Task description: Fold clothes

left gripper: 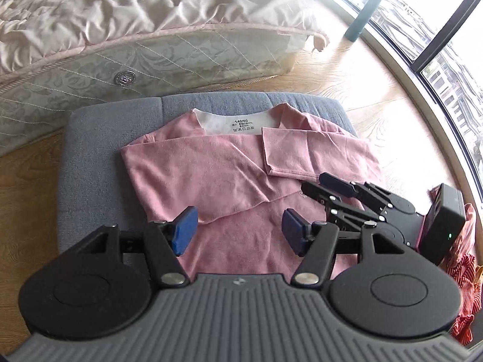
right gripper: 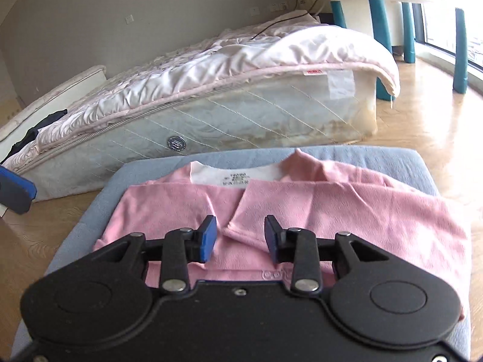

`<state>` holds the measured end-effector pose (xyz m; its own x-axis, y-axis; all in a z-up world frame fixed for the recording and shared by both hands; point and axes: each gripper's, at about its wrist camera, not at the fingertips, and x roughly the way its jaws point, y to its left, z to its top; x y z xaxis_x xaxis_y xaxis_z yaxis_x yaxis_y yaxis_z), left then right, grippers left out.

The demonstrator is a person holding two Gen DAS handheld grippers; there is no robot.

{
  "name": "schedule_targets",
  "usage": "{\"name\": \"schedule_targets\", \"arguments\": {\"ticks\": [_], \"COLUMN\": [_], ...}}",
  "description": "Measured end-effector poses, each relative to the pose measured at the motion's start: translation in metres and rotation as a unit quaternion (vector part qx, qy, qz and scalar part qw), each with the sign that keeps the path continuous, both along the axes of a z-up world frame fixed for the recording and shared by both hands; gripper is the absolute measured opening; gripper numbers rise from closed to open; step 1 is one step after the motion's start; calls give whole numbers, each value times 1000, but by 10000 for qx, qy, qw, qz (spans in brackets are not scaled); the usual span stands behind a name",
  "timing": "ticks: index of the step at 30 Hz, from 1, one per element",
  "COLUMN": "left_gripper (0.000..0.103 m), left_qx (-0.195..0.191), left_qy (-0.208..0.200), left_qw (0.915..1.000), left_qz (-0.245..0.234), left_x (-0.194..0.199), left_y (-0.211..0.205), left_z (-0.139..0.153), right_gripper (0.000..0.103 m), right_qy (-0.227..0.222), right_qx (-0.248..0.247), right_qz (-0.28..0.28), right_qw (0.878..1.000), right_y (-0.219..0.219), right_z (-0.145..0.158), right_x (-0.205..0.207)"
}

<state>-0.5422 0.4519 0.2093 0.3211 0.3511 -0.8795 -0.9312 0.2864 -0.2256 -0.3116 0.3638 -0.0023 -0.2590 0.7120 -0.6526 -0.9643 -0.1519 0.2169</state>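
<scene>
1. Cushion (left gripper: 90, 157), grey-blue and padded, lies on a wooden floor (left gripper: 347, 72) beside a low mattress (left gripper: 181, 60). It serves as the folding surface and carries the garment.
2. Pink top (left gripper: 211, 175) lies flat on the cushion, neck end away from both tools, hem end nearest them. Its long axis runs straight away from the grippers, toward the mattress.
3. Both sleeves are already folded in across the chest. The right sleeve (left gripper: 302, 154) lies on top, its cuff ending near the middle of the body.
4. Left gripper (left gripper: 238, 232) hovers over the hem half of the top. Its jaws stand well apart and hold nothing; no cloth sits between the blue pads.
5. Right gripper (right gripper: 240, 238) sits low over the garment's right-hand side. Its jaws are partly open, and the folded cuff (right gripper: 238, 232) lies just ahead of and between the pads. No pad presses on the cloth, so nothing is held.
6. Judgement: the next fold brings hem toward collar, along the long axis. Both tools lie at the hem end, each nearer its own side.
7. White inner collar (left gripper: 238, 120) carries a printed size label (left gripper: 241, 125), face up. Fabric looks soft and lightly creased.
</scene>
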Motion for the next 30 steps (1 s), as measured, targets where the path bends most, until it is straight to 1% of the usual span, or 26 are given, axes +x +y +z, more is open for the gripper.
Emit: {"name": "schedule_targets", "arguments": {"ticks": [3, 7, 8, 10, 12, 13, 14, 15, 16, 18, 19, 21, 23, 25, 26, 27, 29, 30], "left_gripper": [74, 74, 74, 74, 74, 74, 74, 74, 74, 74, 74, 74, 73, 72, 72, 72, 72, 72], "left_qx": [-89, -311, -350, -425, -496, -568, -687, -753, -810, -941, -944, -942, -1052, -1179, -1212, -1193, -1155, -1136], "left_qy": [-242, -491, -537, -626, -659, -700, -735, -785, -860, -990, -1017, -931, -848, -960, -1016, -1036, -1077, -1091], "left_qw": [9996, 9972, 9964, 9944, 9931, 9922, 9905, 9889, 9873, 9835, 9826, 9827, 9823, 9795, 9781, 9789, 9805, 9812], "left_qz": [102, 466, 560, 743, 837, 857, 936, 1009, 1065, 1187, 1234, 1293, 1298, 1323, 1352, 1292, 1172, 1115], "left_x": [23, 50, 54, 61, 65, 65, 66, 67, 68, 73, 75, 78, 84, 86, 87, 90, 94, 96], "left_y": [14, 30, 34, 42, 48, 50, 52, 53, 55, 60, 63, 67, 71, 76, 77, 78, 80, 80], "left_z": [-11, -31, -36, -45, -57, -63, -71, -76, -83, -95, -100, -109, -115, -122, -124, -123, -121, -120], "right_gripper": [42, 50, 50, 50, 51, 51, 51, 51, 52, 60, 61, 61, 61, 61, 62, 69, 71, 71], "right_qy": [141, 124, 100, 84, 462, 774, 945, 1014, 998, 739, 594, 353, 534, 792, 958, 939, 870, 934], "right_qx": [-1, -100, -146, -46, 116, 156, 113, 59, 26, -132, -239, -507, -506, -474, -443, -454, -481, -441], "right_qz": [-150, -333, -330, -320, -316, -235, -226, -222, -158, 104, 202, 128, -80, -300, -416, -584, -865, -848], "right_qw": [9998, 9993, 9993, 9994, 9984, 9966, 9952, 9946, 9949, 9971, 9977, 9980, 9973, 9953, 9935, 9928, 9913, 9910], "right_y": [-18, -29, -29, -28, -27, -29, -30, -33, -36, -41, -42, -44, -49, -53, -54, -53, -52, -51], "right_z": [-2, 5, 8, 12, 12, 10, 9, 9, 9, 10, 10, 7, 3, 1, 0, 1, 4, 5], "right_x": [8, 4, 4, 6, 17, 24, 29, 32, 36, 43, 46, 57, 75, 92, 101, 104, 110, 111]}}
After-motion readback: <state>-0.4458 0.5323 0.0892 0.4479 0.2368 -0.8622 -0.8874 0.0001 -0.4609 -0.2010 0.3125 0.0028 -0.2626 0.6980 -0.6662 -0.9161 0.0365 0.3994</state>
